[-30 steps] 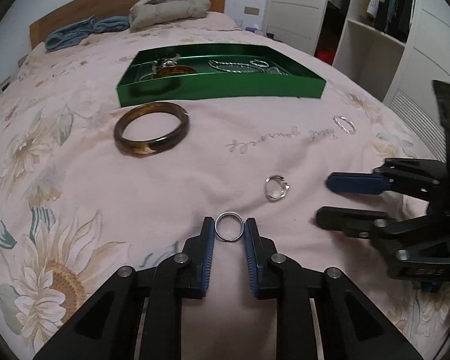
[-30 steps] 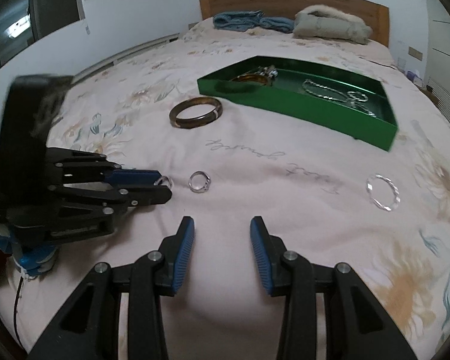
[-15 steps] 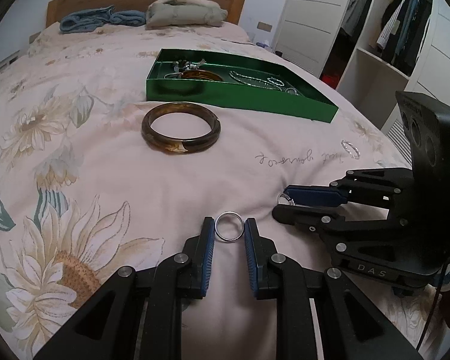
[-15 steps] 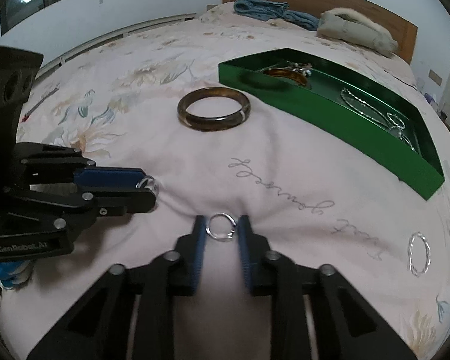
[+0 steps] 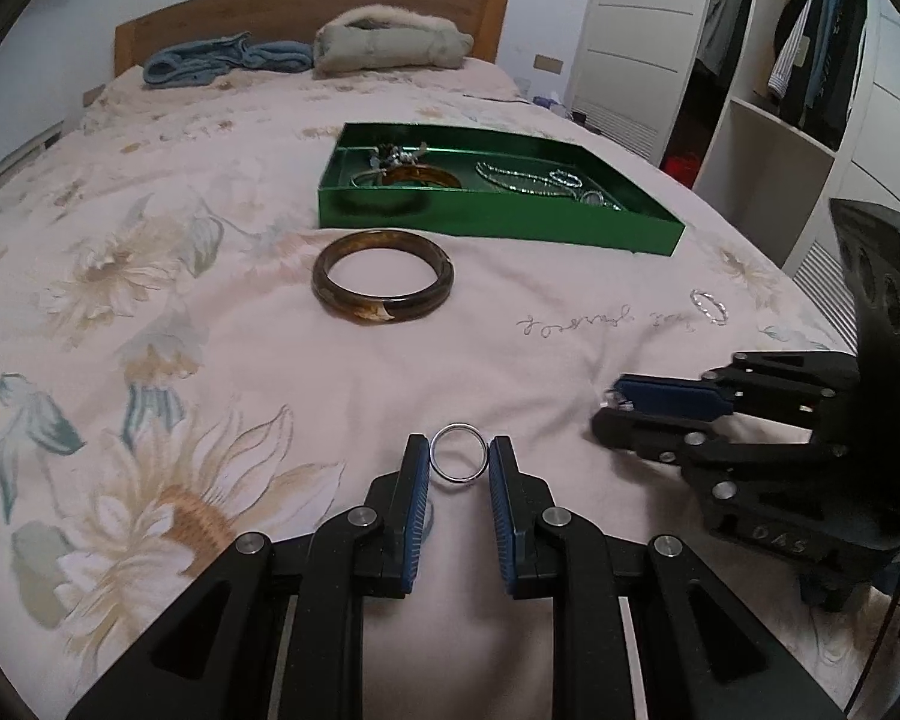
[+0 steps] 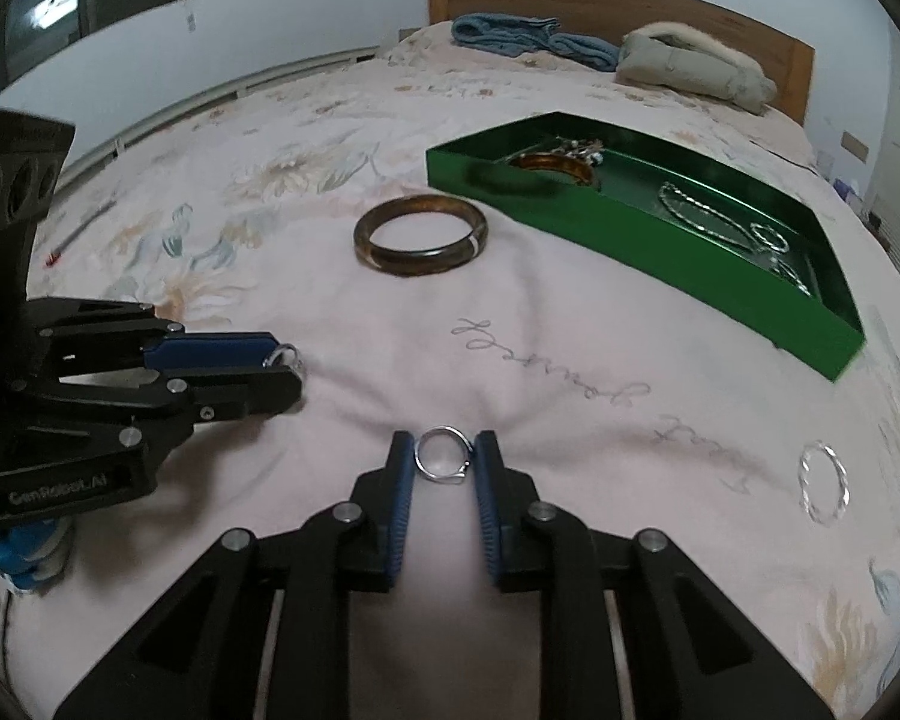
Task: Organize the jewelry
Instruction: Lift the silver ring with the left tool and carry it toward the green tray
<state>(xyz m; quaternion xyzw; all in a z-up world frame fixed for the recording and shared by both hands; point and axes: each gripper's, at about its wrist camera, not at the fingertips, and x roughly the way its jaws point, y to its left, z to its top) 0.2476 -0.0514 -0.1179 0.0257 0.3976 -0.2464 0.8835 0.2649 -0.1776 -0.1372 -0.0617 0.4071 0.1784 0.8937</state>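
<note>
Silver plain ring [image 5: 459, 461] clamped in left gripper [image 5: 459, 468] as before; right gripper [image 6: 444, 468], wide apart second ago, now clamped on second ring [image 6: 443, 461]. Both rings pinched, ready for carry to green tray [image 5: 498, 219]. Path ahead: amber bangle [image 5: 383, 284] on bed, just short of tray wall. Twisted ring [image 6: 823, 481] far right, well apart. Open bedspread [image 5: 150, 312] left.

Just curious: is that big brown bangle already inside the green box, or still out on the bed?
Out. The brown bangle lies flat on the bedspread, just before the green box.
</note>
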